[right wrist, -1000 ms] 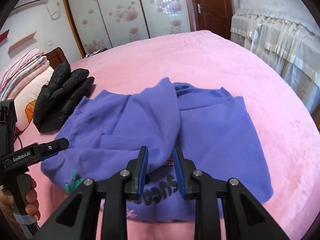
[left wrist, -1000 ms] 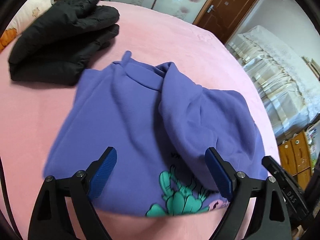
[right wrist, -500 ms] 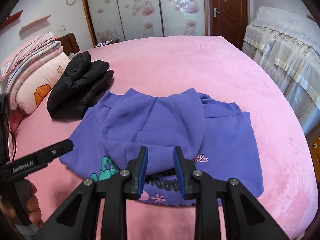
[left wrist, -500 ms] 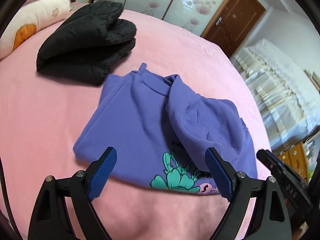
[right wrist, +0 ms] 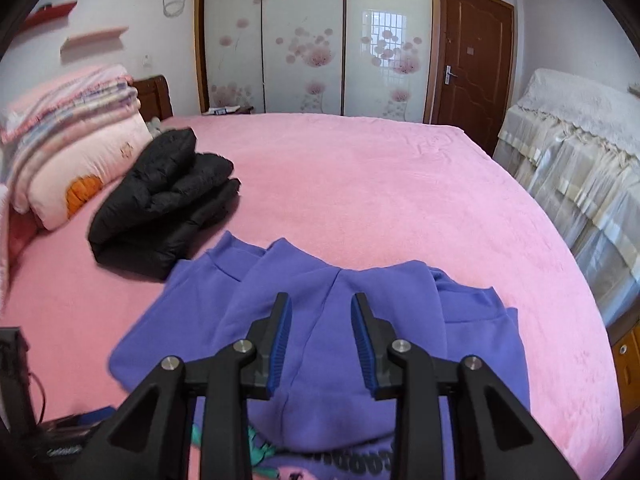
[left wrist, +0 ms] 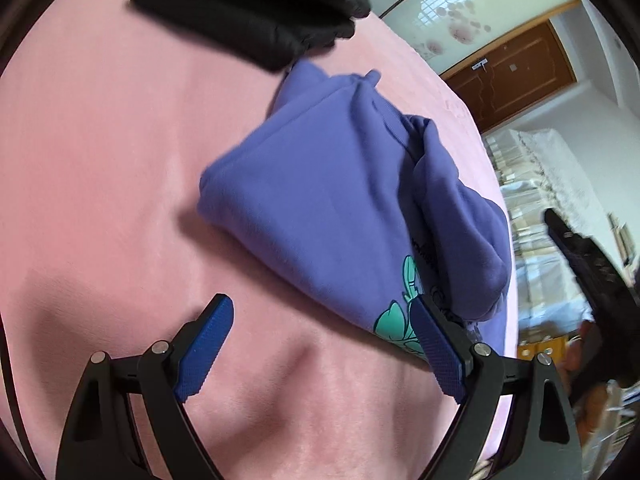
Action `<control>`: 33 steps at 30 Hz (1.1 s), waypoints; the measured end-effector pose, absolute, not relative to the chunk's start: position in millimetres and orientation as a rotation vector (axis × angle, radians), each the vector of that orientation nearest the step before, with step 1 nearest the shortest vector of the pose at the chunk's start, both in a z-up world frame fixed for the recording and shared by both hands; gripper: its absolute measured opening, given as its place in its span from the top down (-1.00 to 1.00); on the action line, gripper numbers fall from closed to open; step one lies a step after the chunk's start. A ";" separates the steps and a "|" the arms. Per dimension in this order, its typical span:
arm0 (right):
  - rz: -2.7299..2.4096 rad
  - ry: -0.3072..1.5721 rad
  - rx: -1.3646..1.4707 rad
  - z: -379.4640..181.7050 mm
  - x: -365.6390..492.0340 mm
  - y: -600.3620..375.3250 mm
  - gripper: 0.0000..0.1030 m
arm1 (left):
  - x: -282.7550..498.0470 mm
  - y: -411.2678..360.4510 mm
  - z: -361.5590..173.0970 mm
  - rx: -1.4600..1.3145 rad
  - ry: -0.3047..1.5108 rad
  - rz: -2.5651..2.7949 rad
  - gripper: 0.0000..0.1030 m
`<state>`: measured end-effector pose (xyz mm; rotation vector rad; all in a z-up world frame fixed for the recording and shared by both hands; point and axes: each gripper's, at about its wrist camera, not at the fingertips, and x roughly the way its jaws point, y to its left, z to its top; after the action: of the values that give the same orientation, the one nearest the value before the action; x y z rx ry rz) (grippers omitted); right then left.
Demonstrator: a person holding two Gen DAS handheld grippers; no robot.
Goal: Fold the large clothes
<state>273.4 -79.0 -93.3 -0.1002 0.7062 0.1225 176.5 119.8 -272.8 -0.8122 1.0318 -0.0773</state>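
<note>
A purple sweatshirt (left wrist: 340,200) with a teal print lies partly folded on the pink bed (left wrist: 100,160), one sleeve laid across its body. My left gripper (left wrist: 320,304) hangs open and wide over the bare bedcover at the sweatshirt's near hem; its right finger is in front of the print and nothing is between the pads. In the right wrist view my right gripper (right wrist: 321,298) hovers above the folded sleeve of the sweatshirt (right wrist: 340,340). Its jaws are closing with a clear gap, and no cloth is pinched between them.
A folded black padded jacket (right wrist: 164,204) sits beside the sweatshirt's collar end. Stacked pillows and quilts (right wrist: 68,148) are at the bed's head on the left. Covered furniture (right wrist: 580,152) stands along the right edge. Wardrobe doors (right wrist: 312,36) and a brown door (right wrist: 472,60) are beyond.
My left gripper swung left and down with a roll, so the sweatshirt now sits to the right of its fingers. My right gripper lifted and drew back from the sleeve, its jaws a little narrower.
</note>
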 end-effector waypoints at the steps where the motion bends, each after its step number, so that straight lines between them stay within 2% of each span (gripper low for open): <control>1: 0.123 0.728 -0.092 -102.6 277.9 -77.7 0.72 | 176.5 120.2 -278.1 -0.832 1.033 -0.086 -0.73; 3: 0.127 0.769 -0.057 -121.4 282.7 -78.8 0.78 | 179.5 120.3 -288.7 -0.867 1.034 -0.097 -0.73; 12: 0.136 0.889 -0.062 -196.3 260.9 -83.3 0.80 | 210.1 115.0 -309.1 -0.910 0.987 -0.143 -0.73; 21: 0.127 0.862 -0.024 -210.9 246.5 -90.2 0.79 | 237.5 108.5 -317.6 -0.900 0.970 -0.154 -0.86; 26: 0.117 0.843 -0.025 -214.0 244.7 -87.1 0.79 | 239.7 108.3 -315.9 -0.928 0.944 -0.150 -0.86; 28: 0.118 0.837 -0.012 -215.8 243.2 -88.4 0.79 | 239.7 108.9 -313.1 -0.970 0.910 -0.147 -0.64; 30: 0.120 0.831 -0.004 -217.3 241.8 -89.8 0.79 | 238.0 106.9 -307.6 -0.966 0.885 -0.165 0.07; 32: 0.122 0.828 0.001 -218.4 240.9 -90.7 0.79 | 235.4 106.4 -303.8 -0.930 0.869 -0.152 0.37; 33: 0.124 0.826 0.001 -218.7 240.8 -91.0 0.79 | 234.1 107.3 -303.1 -0.936 0.851 -0.171 0.38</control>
<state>240.8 -91.0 -218.7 0.0012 0.8256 0.1244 234.1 107.3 -303.1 -0.9357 0.8514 -0.1710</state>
